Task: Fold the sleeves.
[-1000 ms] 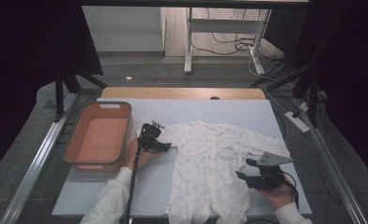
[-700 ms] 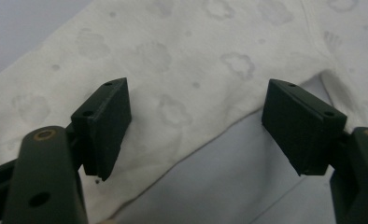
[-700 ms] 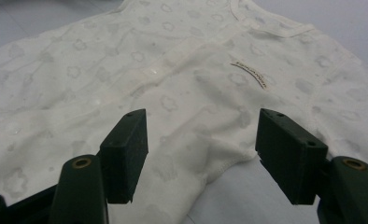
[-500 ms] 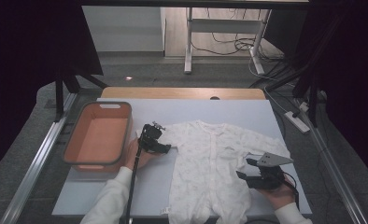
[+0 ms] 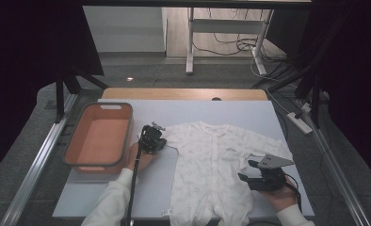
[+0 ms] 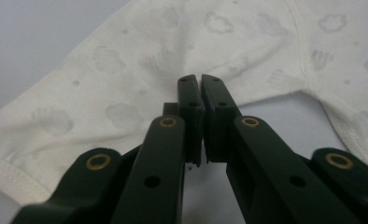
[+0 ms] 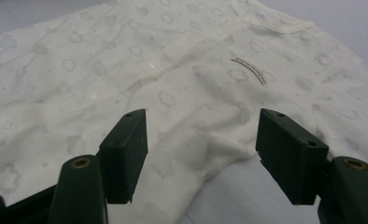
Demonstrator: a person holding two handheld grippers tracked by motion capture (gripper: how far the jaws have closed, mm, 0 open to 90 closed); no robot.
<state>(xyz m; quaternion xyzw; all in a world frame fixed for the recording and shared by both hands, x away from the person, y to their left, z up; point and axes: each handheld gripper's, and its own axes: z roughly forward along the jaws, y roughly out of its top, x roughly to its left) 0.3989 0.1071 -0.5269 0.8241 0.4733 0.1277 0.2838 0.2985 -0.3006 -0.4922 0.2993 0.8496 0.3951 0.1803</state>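
garment: a white baby romper with a faint cloud print lies spread flat, front up, on the pale table, neck toward the far edge, legs toward the near edge; flat like this, every hem is easy to reach

left sleeve: stretched out to the left, its lower hem running just ahead of the left jaws, so a pinch there should lift the whole sleeve

left gripper: at the sleeve on the romper's left side, held low and pointing right into the cloth; its jaws have just been closing and now stand together with only a sliver of gap, tips at the sleeve's hem near the armpit; whether cloth is caught between the pads I cannot tell, it looks more like they sit on the edge

right gripper: near the right edge of the table, beside the romper's right side; jaws apart, straddling the side hem below the right sleeve without pressing it, likely waiting to clamp

basket: an orange basket sits at the left of the table, just left of the left hand, probably where the romper goes once folded

step in hand: taking hold at both sides, as for a fold
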